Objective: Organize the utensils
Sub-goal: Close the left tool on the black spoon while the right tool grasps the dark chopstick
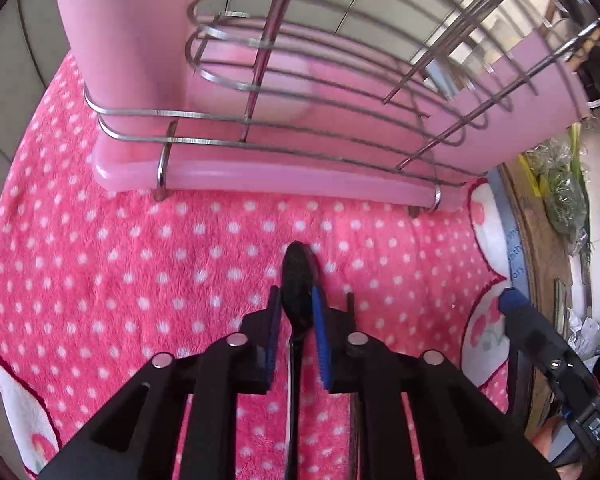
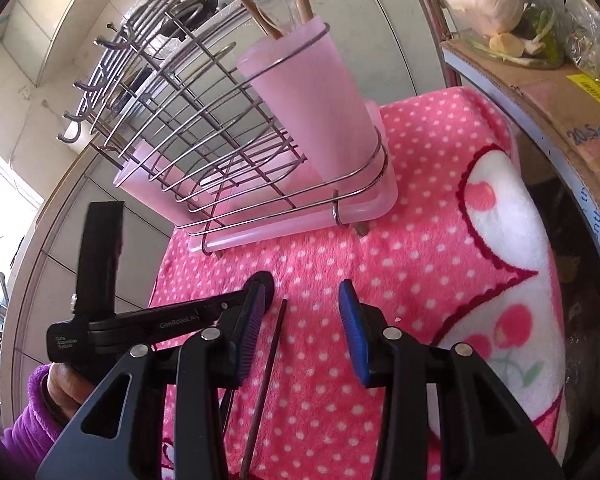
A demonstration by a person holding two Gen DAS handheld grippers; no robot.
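Pinching black spoon (image 1: 296, 280) on pink blanket (image 1: 140, 280), left gripper (image 1: 296, 320) fingers are clamping bowl; lifting straight advisable. Right gripper (image 2: 304, 328) fingers are standing half-open, empty, over chopstick (image 2: 266, 376).

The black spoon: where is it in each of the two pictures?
Left wrist view: black spoon at bottom centre, bowl clamped between the left gripper pads, handle running down.
Right wrist view: only its bowl tip shows, left of centre, behind that gripper.
Shared landmark: the wire rack on the pink dotted cloth.

blanket (image 1: 140, 280) – pink (white dots) | spoon (image 1: 296, 276) – black | cup (image 2: 320, 112) – pink
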